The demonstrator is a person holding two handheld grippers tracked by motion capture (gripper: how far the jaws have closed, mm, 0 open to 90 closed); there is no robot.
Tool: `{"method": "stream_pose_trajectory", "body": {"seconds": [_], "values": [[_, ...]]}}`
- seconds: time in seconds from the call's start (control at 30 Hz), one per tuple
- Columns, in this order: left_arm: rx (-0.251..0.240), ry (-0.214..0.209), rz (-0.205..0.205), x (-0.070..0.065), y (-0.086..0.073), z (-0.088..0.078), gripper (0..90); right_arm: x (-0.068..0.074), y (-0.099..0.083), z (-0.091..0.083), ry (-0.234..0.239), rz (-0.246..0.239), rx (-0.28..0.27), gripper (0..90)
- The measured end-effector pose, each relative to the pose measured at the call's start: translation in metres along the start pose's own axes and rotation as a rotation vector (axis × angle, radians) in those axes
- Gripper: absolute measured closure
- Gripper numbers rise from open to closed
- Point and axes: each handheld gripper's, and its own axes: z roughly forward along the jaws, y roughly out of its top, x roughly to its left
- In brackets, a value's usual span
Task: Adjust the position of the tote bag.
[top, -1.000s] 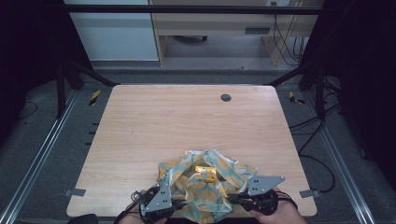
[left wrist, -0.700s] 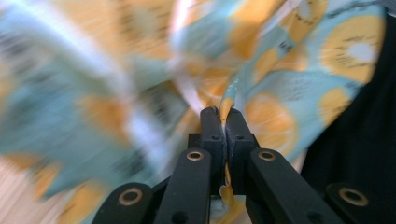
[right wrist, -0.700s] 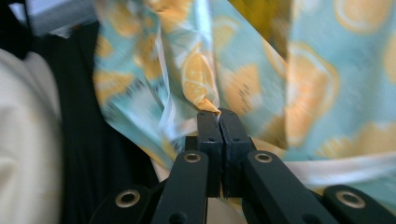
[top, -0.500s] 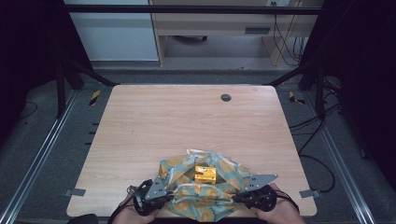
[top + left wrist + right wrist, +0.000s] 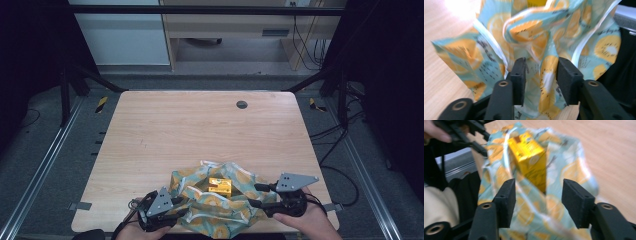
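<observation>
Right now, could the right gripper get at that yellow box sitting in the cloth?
Probably yes. The right gripper is open and the yellow box lies just ahead, its top uncovered. Only loose folds of the cloth wrap its sides.

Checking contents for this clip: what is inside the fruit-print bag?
A yellow carton sits in the open mouth of the fruit-print bag, with its top and one side showing. Its lower part, and anything beneath it, is covered by the bag's folds.
</observation>
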Motion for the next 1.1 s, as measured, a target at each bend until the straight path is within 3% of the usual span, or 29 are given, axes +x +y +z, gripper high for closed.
{"method": "stream_pose_trajectory", "body": {"seconds": [0.2, 0.3, 0.4, 0.57, 0.8, 0.93, 1.1], "values": [[-0.02, -0.003, 0.017, -0.002, 0.009, -0.018, 51.8, -0.014, 0.016, 0.003, -0.049, 0.01, -0.023, 39.5], [-0.032, 0.009, 0.021, 0.0, 0.013, -0.025, 50.0, -0.024, 0.021, 0.005, -0.066, 0.04, -0.038, 37.3], [-0.051, 0.022, 0.015, 0.005, 0.021, -0.028, 47.2, -0.031, 0.024, 0.013, -0.076, 0.039, -0.003, 33.4], [-0.069, -0.002, 0.026, 0.006, 0.037, -0.014, 37.3, -0.031, 0.021, 0.038, -0.066, 0.031, 0.08, 23.7], [-0.016, -0.042, 0.065, -0.002, 0.038, 0.02, 32.3, -0.026, 0.013, 0.06, -0.081, 0.018, 0.15, 16.5], [0.007, -0.061, 0.086, -0.008, 0.034, 0.033, 32.4, -0.023, 0.01, 0.067, -0.081, -0.004, 0.182, 20.4], [0.023, -0.065, 0.09, -0.013, 0.031, 0.051, 32.3, -0.024, 0.009, 0.072, -0.122, -0.021, 0.209, 43.4]]}}
